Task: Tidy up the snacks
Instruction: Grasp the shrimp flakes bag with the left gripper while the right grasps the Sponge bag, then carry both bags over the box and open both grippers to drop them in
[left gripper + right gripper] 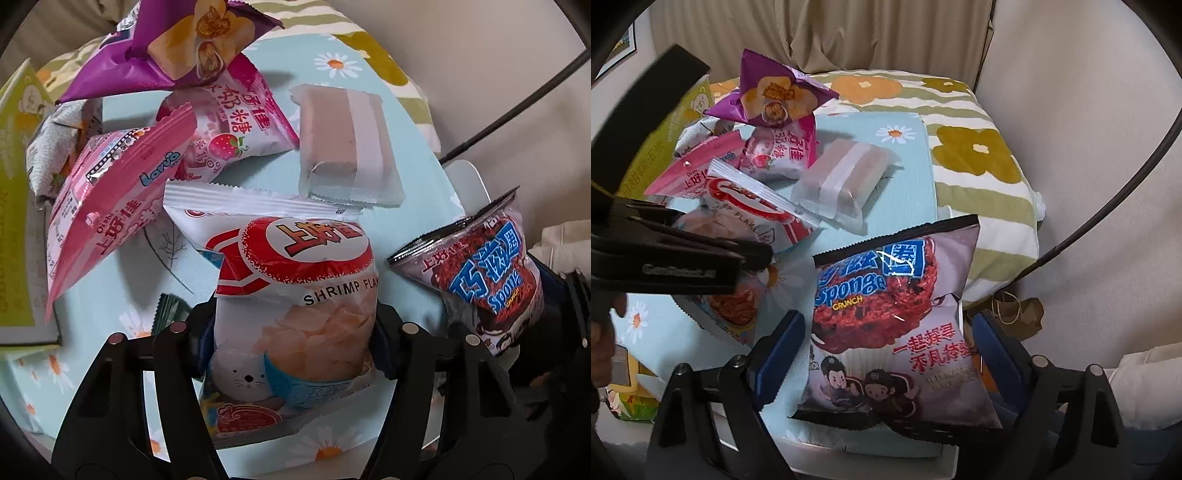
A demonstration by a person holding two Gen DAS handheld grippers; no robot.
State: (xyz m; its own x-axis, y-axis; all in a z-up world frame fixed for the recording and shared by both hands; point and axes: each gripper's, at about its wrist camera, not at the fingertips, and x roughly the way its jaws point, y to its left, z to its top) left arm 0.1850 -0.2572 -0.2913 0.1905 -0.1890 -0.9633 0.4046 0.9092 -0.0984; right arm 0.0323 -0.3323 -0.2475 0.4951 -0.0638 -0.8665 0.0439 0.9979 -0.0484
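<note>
A: Left wrist view: left gripper point(295, 332) pinches the shrimp flakes bag point(295, 295) on the blue daisy cloth point(406, 240).

B: Right gripper point(886, 354) straddles the Sponge Crunch bag point(894, 321); whether its pads press, I cannot tell.

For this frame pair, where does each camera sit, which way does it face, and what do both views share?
Left wrist: rides the left gripper, looking steeply down at the shrimp flakes bag pinched between its fingers; own fingers show.
Right wrist: rides the right gripper, looking down at the Sponge Crunch bag between its fingers; the left gripper crosses at left.
Shared: both bags, the purple packet and the clear-wrapped bar.
</note>
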